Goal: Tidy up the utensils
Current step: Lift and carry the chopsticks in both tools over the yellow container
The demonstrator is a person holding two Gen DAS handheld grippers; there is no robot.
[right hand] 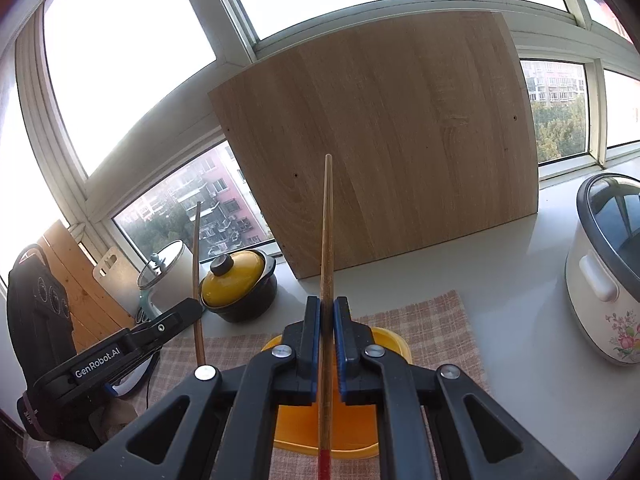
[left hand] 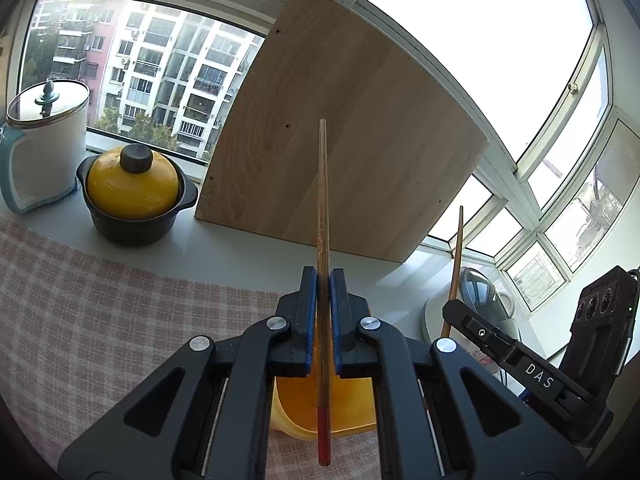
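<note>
Yellow-lidded black pot [left hand: 134,196], pink checked cloth [left hand: 100,300], orange tub [right hand: 344,428].

1. Daylight thru windows [left hand: 472,52], strong; sky panes blown out white, upper right in left view, upper left in right view.
2. Wooden board [right hand: 384,140] backlit, evenly lit, no glare.
3. Heavy fisheye bend at edges, dark vignette in corners.
4. Focus sharp, no blur.
</note>
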